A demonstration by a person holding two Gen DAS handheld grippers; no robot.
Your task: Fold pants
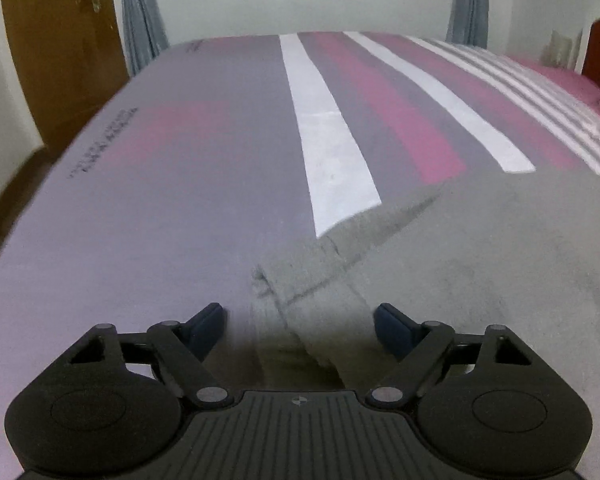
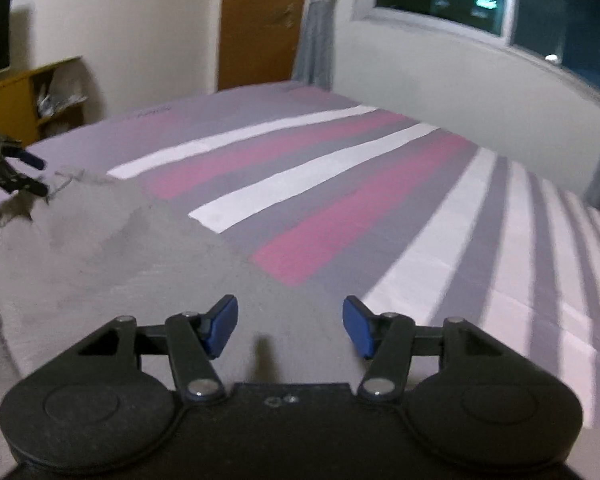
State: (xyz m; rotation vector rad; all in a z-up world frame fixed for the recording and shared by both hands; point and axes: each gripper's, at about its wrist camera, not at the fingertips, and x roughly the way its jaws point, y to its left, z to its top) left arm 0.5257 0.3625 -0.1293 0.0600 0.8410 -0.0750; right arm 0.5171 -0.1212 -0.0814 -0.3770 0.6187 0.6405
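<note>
Grey pants (image 1: pixel 440 264) cover the lower right of the left wrist view and the lower left of the right wrist view (image 2: pixel 100 264), spread on a bed (image 1: pixel 160 200) with a grey, pink and white striped sheet. Both views are smeared with motion blur, so fine folds are hard to read.

By my reading this is the reach before a fold: both grippers come in over one end of the pants, and nothing is lifted yet. A stitched edge, a hem or waistband (I cannot tell which), runs diagonally through the lower middle of the left view.

In the left view, the left gripper (image 1: pixel 298 330) has its jaws wide apart and empty. That edge of the pants lies between and just ahead of the fingers (image 1: pixel 392 330), with bare sheet under the left-hand finger. The same gripper shows small at the left edge of the right view, at a frayed corner of the cloth.

At the bottom of the right view, the right gripper (image 2: pixel 290 328) stands partly open, holding nothing; grey cloth lies under and between its blue pads (image 2: pixel 358 330), whose right one sits near the cloth's border.

Next, each gripper probably needs to settle onto its corner and close on the cloth; the risk is pinching the sheet along with it.
</note>
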